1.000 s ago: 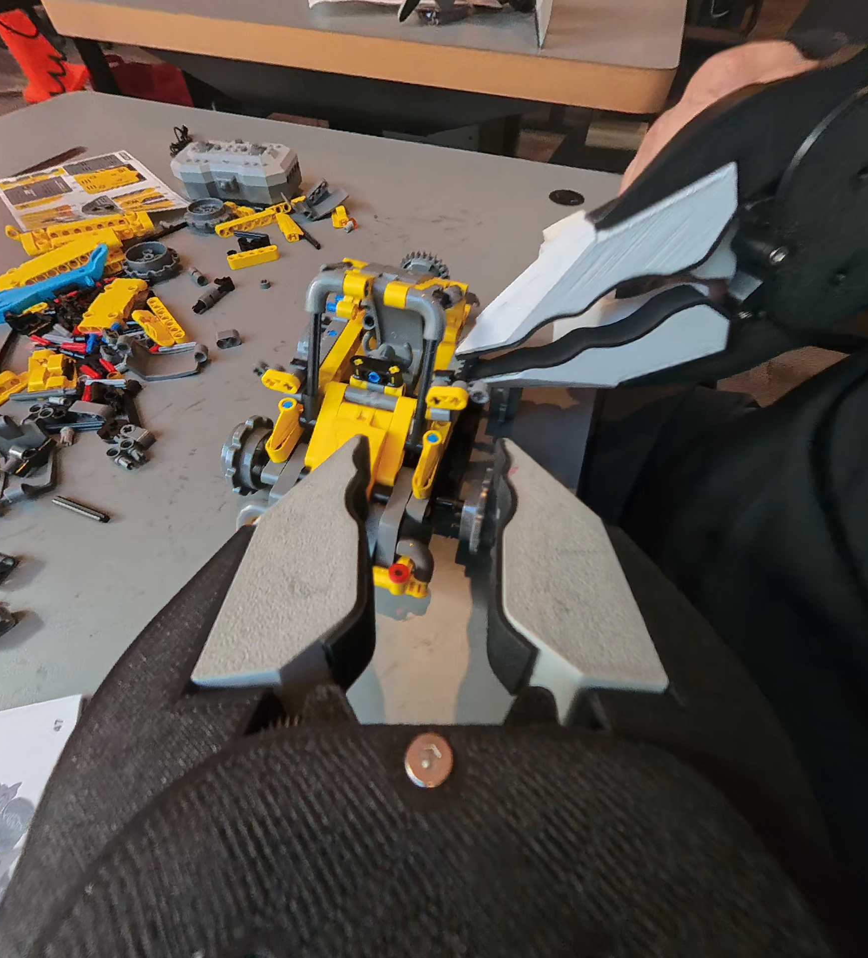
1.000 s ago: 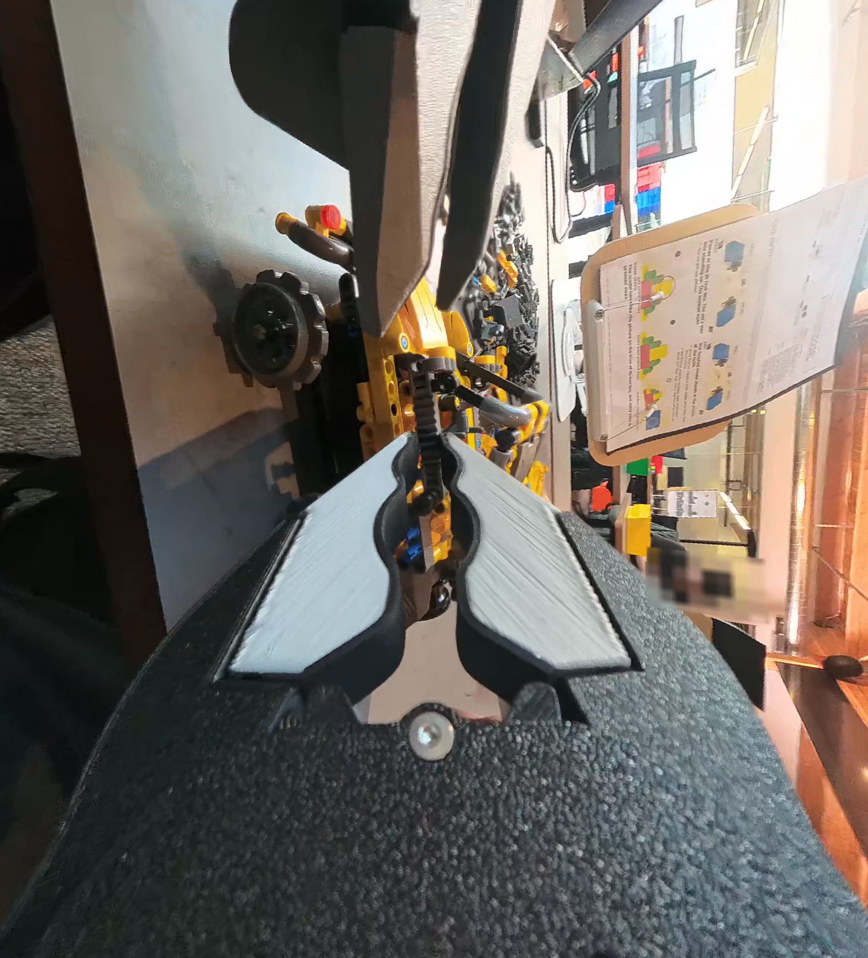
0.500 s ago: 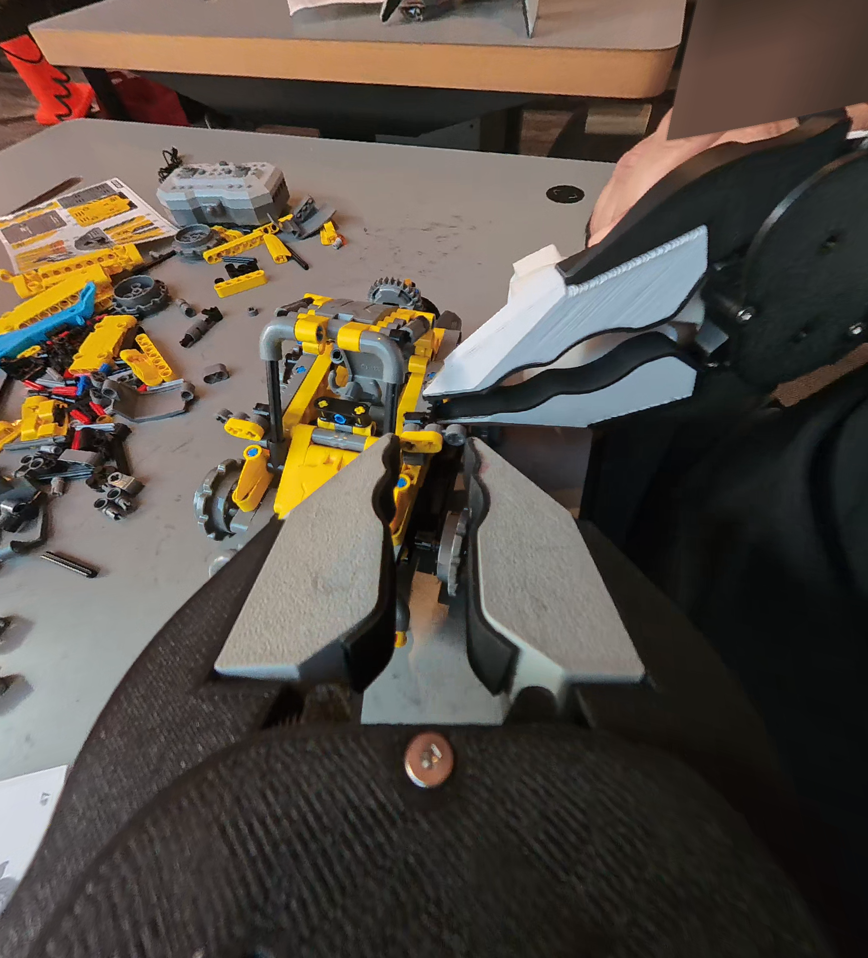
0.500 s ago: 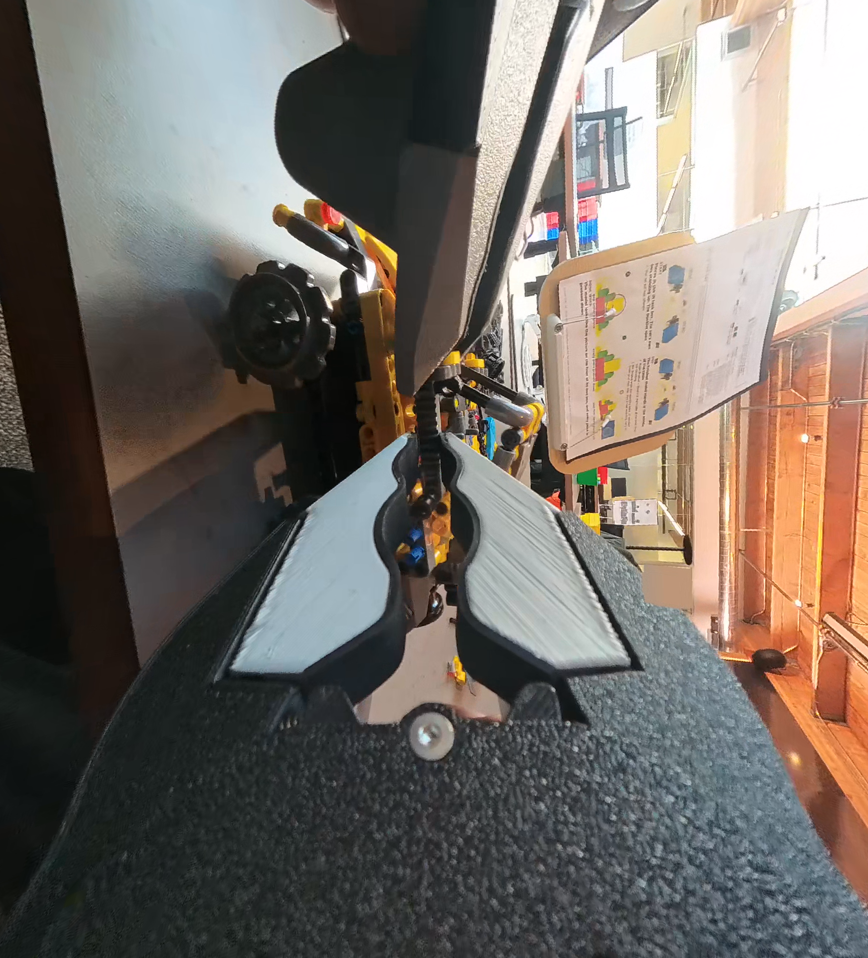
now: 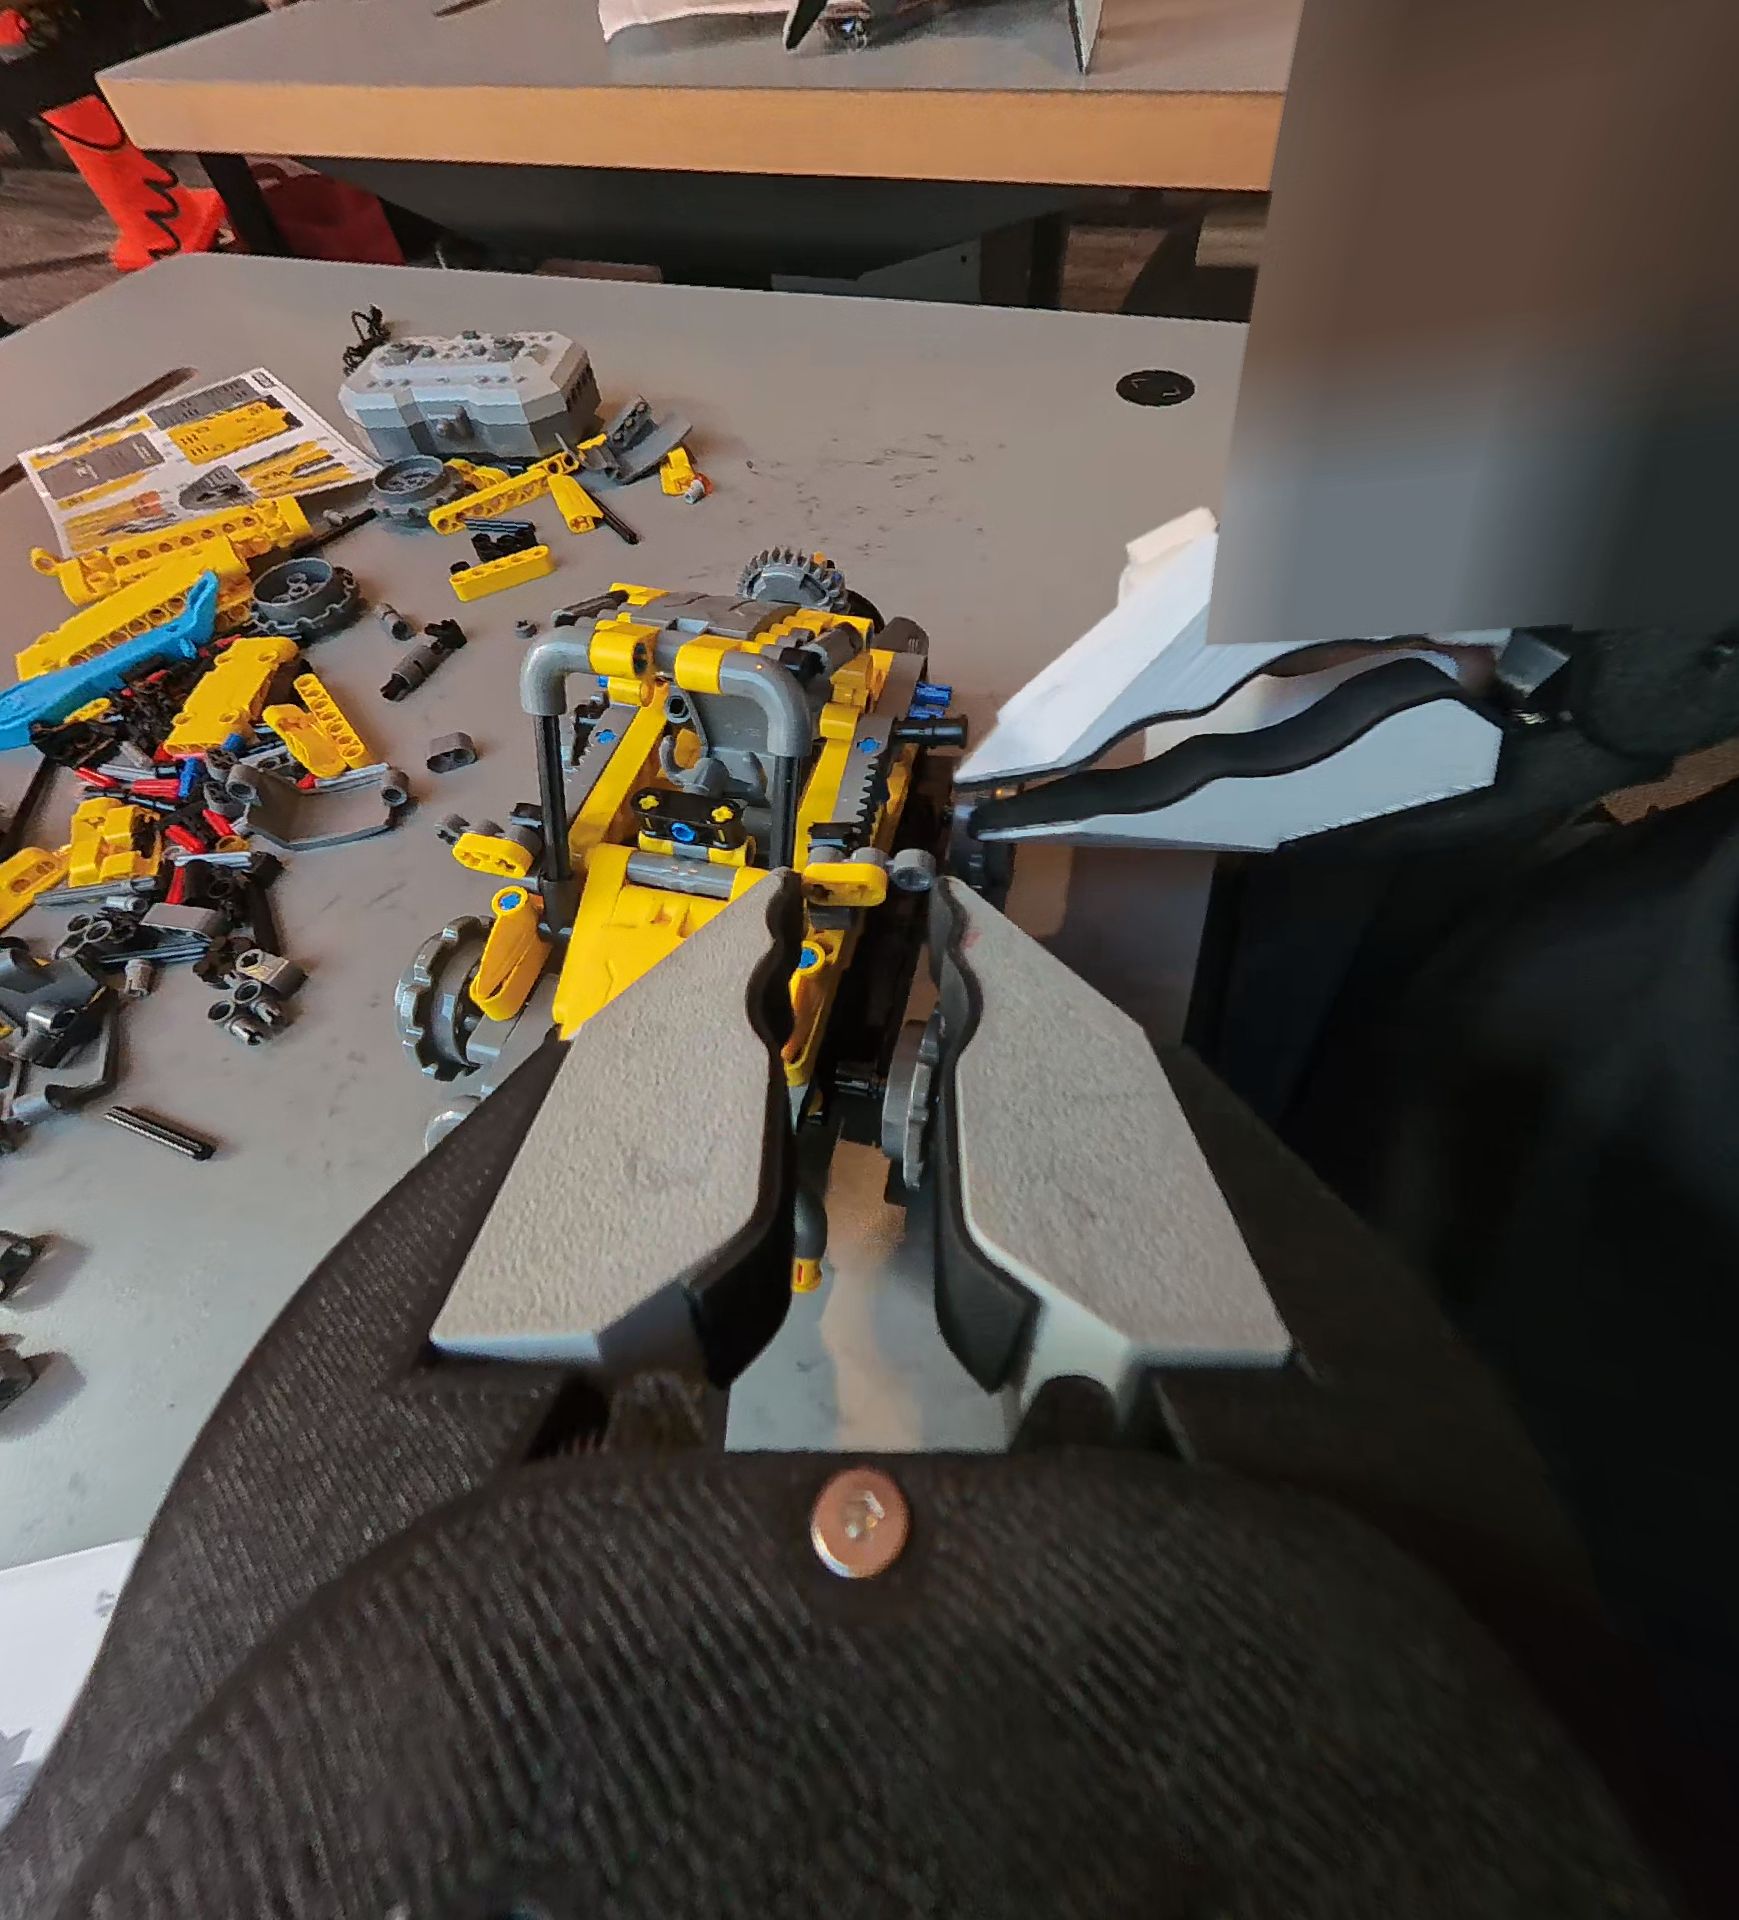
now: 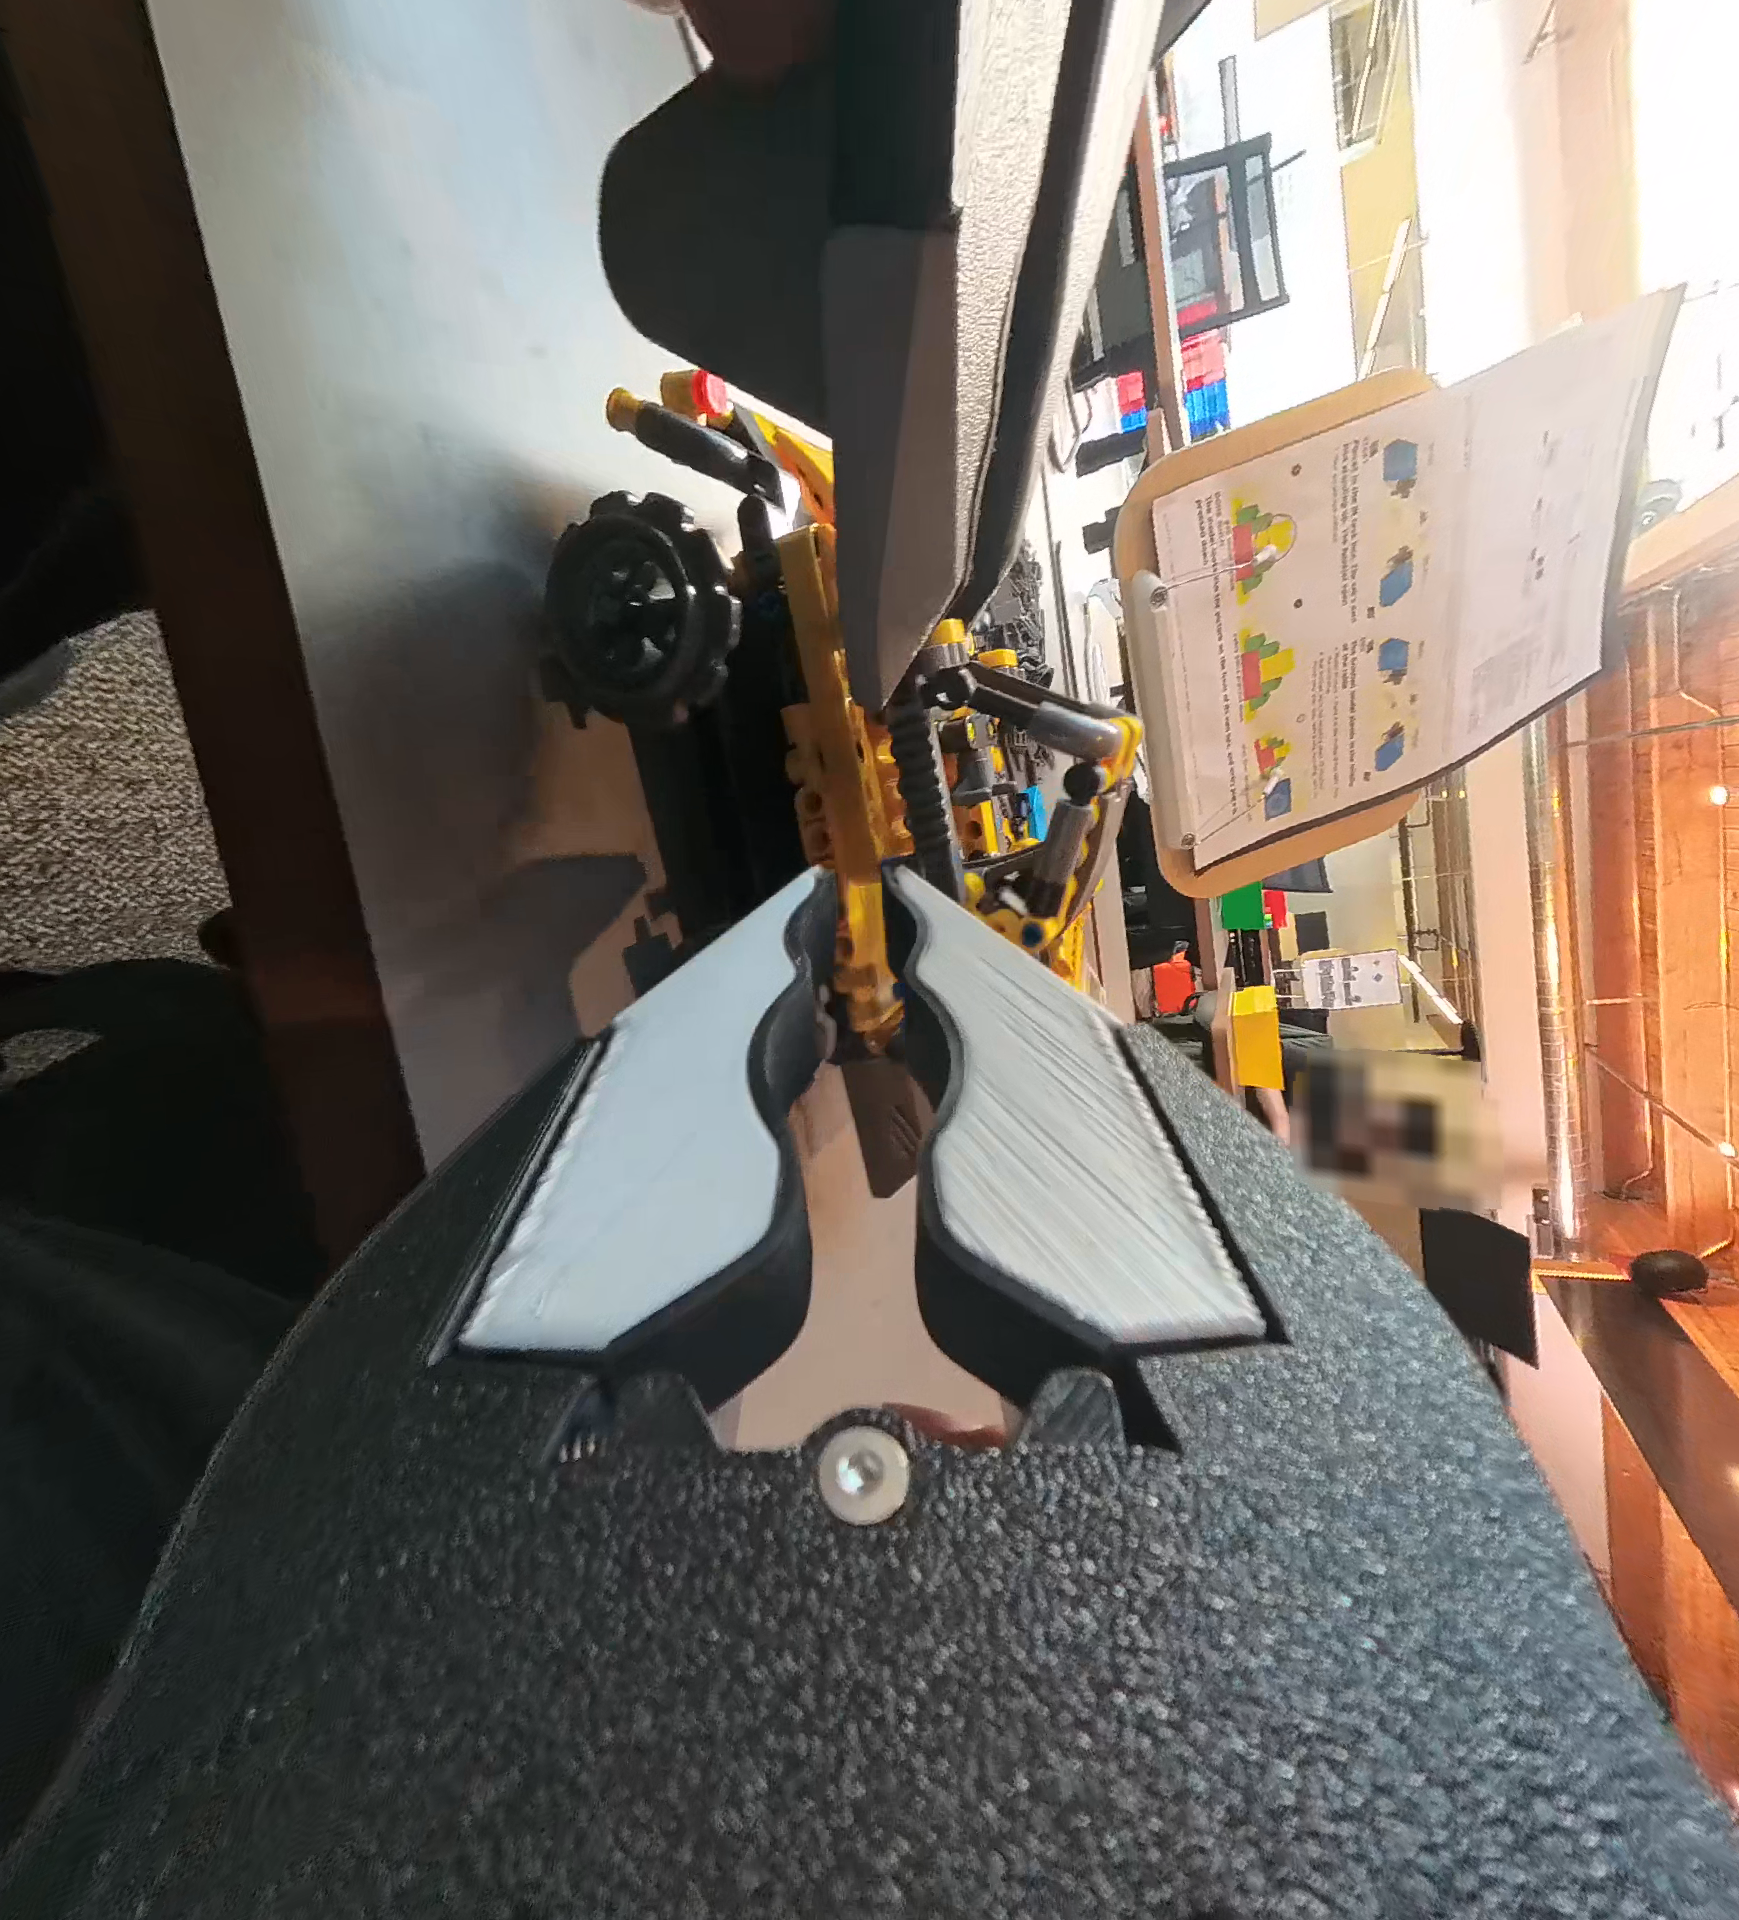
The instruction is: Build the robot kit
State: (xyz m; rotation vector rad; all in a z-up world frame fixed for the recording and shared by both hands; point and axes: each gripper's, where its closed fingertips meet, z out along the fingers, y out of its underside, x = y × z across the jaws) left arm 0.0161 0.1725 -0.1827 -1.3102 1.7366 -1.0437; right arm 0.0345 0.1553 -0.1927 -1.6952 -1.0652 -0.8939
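A yellow and grey brick vehicle model (image 5: 699,790) with a grey roll bar stands at the right edge of the grey table (image 5: 896,416). My left gripper (image 5: 865,904), with grey fingers, is shut on the near right side of the model, over a yellow beam and a dark wheel. My right gripper (image 6: 860,883), with white fingers, is shut on a yellow side beam of the model (image 6: 823,727). It reaches in from the right in the left wrist view (image 5: 964,795). The left gripper (image 6: 886,686) comes down from above in the right wrist view, beside a black toothed wheel (image 6: 636,623).
Several loose yellow, black and grey parts (image 5: 169,779) lie at the left, with a blue piece (image 5: 86,665), a grey box (image 5: 470,400), a printed booklet (image 5: 190,447) and a black axle (image 5: 158,1132). A clipboard with a sheet (image 6: 1364,623) hangs beyond the model. A second table stands behind. My two grippers' fingertips are within a few centimetres of each other.
My left gripper has closed from wide open onto the model's right side and moved forward. My right gripper has shifted from the black toothed strip onto the yellow beam.
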